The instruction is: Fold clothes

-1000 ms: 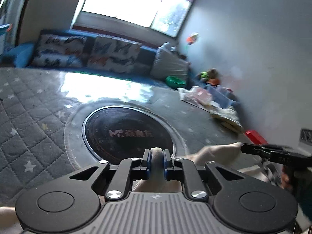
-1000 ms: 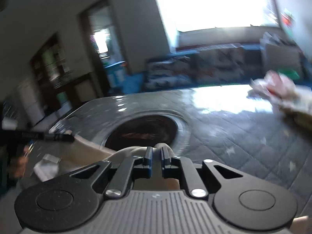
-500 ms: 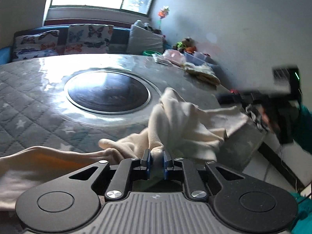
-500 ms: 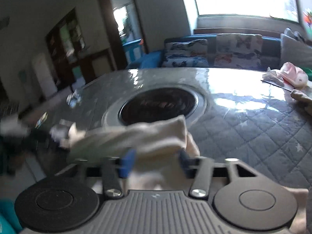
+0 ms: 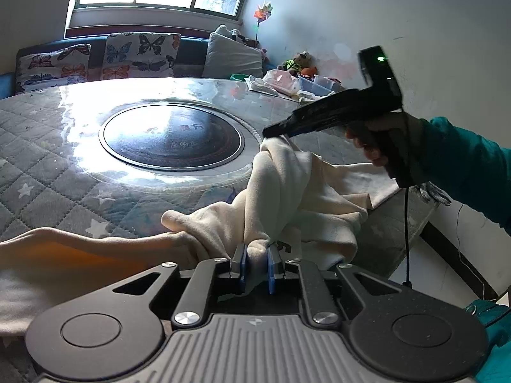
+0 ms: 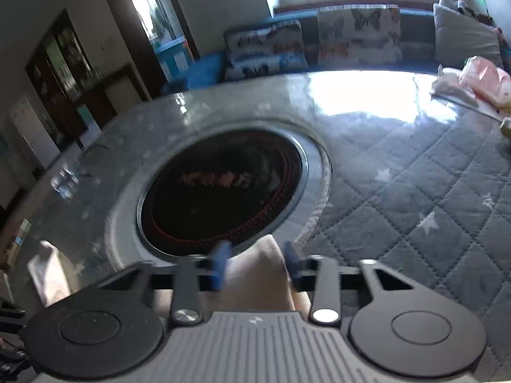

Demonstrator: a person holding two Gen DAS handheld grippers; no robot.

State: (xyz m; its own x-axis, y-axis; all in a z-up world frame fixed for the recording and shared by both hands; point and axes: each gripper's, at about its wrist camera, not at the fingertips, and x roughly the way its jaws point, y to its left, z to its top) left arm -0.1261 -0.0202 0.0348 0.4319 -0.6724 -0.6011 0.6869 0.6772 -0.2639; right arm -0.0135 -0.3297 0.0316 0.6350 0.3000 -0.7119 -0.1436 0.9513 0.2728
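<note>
A cream garment (image 5: 297, 198) lies bunched on the quilted grey table (image 5: 38, 166), near its front right corner. My left gripper (image 5: 257, 266) is shut on a fold of it at the near edge. My right gripper (image 6: 255, 265) is open, its blue pads (image 6: 220, 263) spread to either side of a cream fold (image 6: 258, 274) that lies between them. In the left wrist view the right gripper (image 5: 271, 132) hovers at the top of the raised bunch of cloth, held by a hand in a teal sleeve.
A round black hotplate (image 5: 171, 138) is set into the table's middle. Pink and white bags (image 5: 278, 83) lie at the far right of the table. A sofa with butterfly cushions (image 5: 137, 54) stands behind. A small clear object (image 6: 65, 180) sits at the table's left edge.
The right gripper has opened and let the cream fold slacken between its fingers. Both grippers lowered toward the table; the garment now lies bunched on it. The left stays shut.
</note>
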